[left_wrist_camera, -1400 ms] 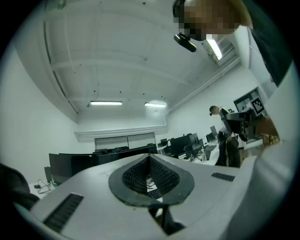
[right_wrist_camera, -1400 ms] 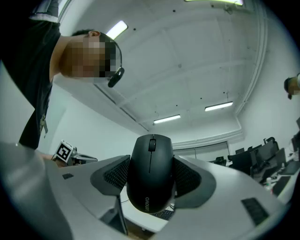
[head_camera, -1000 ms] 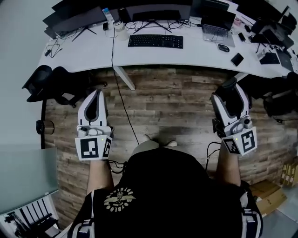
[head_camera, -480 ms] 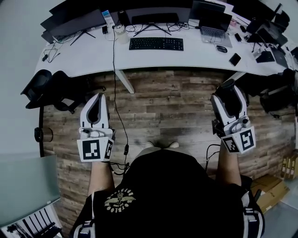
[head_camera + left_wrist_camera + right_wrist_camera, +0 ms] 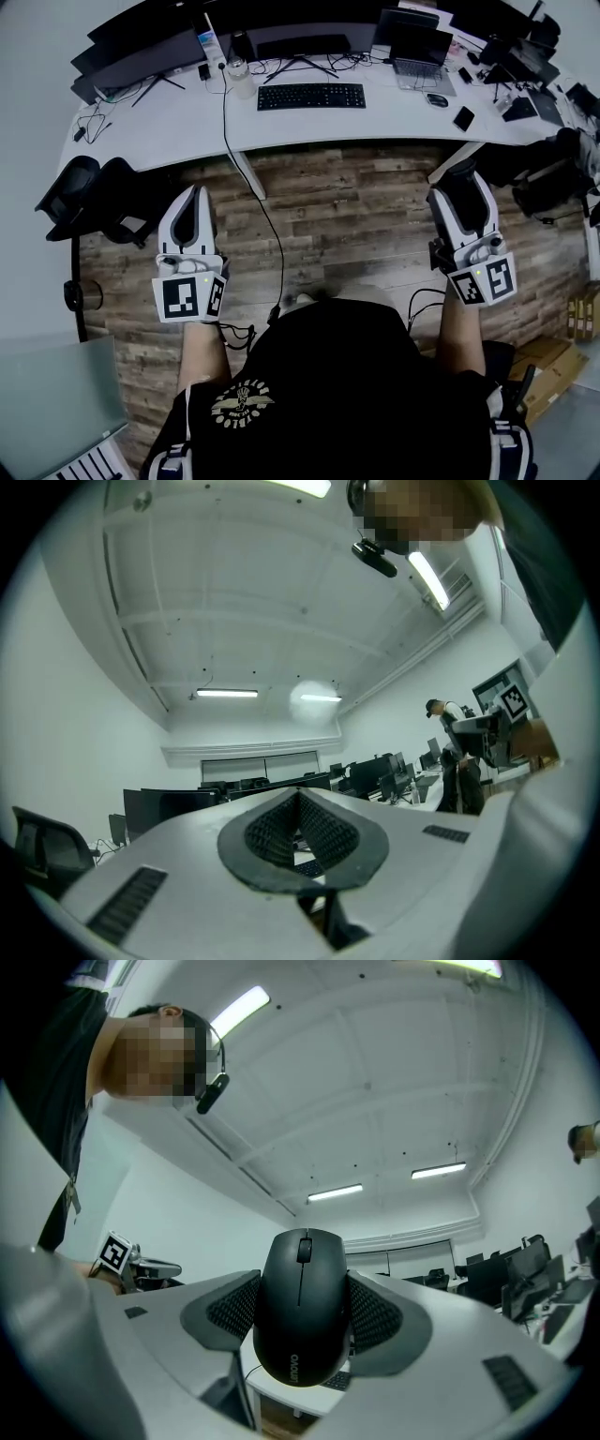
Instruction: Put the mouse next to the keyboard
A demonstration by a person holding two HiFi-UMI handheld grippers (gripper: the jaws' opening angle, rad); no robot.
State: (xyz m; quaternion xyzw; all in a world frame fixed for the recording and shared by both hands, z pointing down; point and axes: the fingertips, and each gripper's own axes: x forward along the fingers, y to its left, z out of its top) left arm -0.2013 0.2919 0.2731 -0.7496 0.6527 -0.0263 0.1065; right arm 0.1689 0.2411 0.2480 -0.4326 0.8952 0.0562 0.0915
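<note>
A black mouse (image 5: pixel 302 1309) is pinched between the pads of my right gripper (image 5: pixel 302 1335), which is shut on its sides. In the head view it shows as a dark lump (image 5: pixel 457 176) at the tip of the right gripper (image 5: pixel 458 184), held over the wooden floor short of the desk. The black keyboard (image 5: pixel 311 96) lies on the white desk (image 5: pixel 187 122), far ahead and between the two grippers. My left gripper (image 5: pixel 194 199) is shut on nothing, its pads (image 5: pixel 281 829) meeting, and it hangs over the floor at the left.
On the desk stand monitors (image 5: pixel 300 42), a laptop (image 5: pixel 418 54), a second mouse (image 5: pixel 437 99), a phone (image 5: pixel 463 118) and cables. A black office chair (image 5: pixel 89 192) stands at the left. A cable (image 5: pixel 272 253) trails across the floor. Bags and chairs crowd the right (image 5: pixel 553 178).
The desk and keyboard sit a little lower in the head view, so I have come slightly closer. Both grippers keep their pose, the mouse still held.
</note>
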